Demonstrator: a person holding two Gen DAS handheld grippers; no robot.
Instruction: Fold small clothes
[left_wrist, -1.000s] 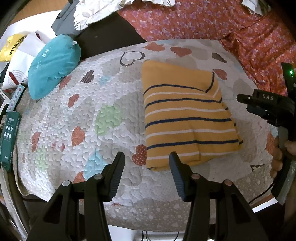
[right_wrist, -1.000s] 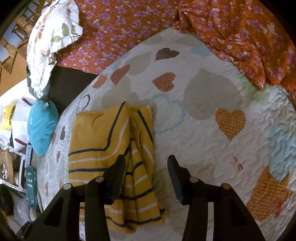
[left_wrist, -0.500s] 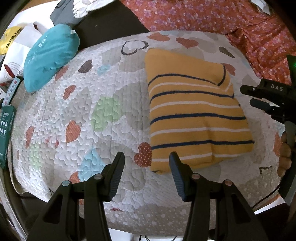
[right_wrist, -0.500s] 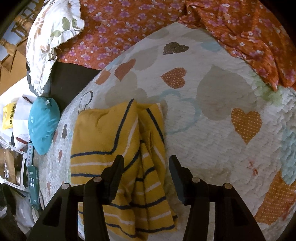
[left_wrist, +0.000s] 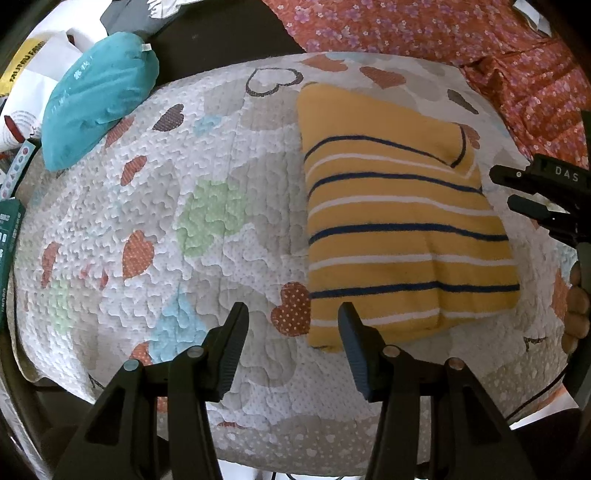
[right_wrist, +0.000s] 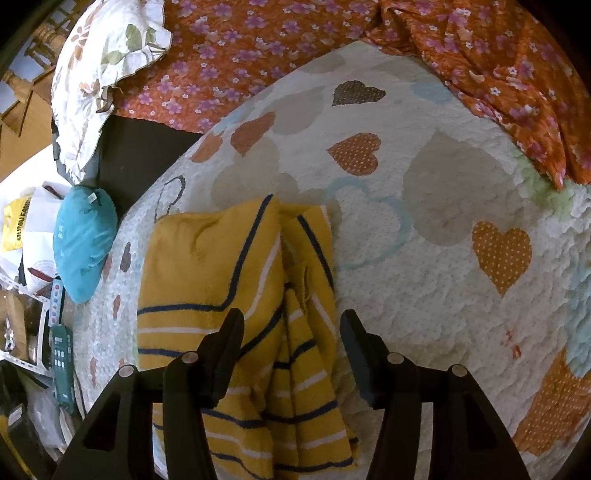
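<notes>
Knit yellow folded garment with navy and white stripes (left_wrist: 399, 229) looks soft, light, floppy; grab near hem corner; left gripper (left_wrist: 291, 332) spread empty, right gripper (right_wrist: 291, 350) just widened, straddling cloth without pinching.

The bearing surface is a white quilt (left_wrist: 229, 236) printed with hearts, spread on a bed. A folded yellow striped garment (left_wrist: 399, 236) lies flat on it, at 3 o'clock in the left wrist view. A teal pouch (left_wrist: 96, 114) rests across the quilt's edge at 10 o'clock. Orange floral bedding (right_wrist: 509, 74) overlaps the quilt at 1 o'clock in the right wrist view.
</notes>
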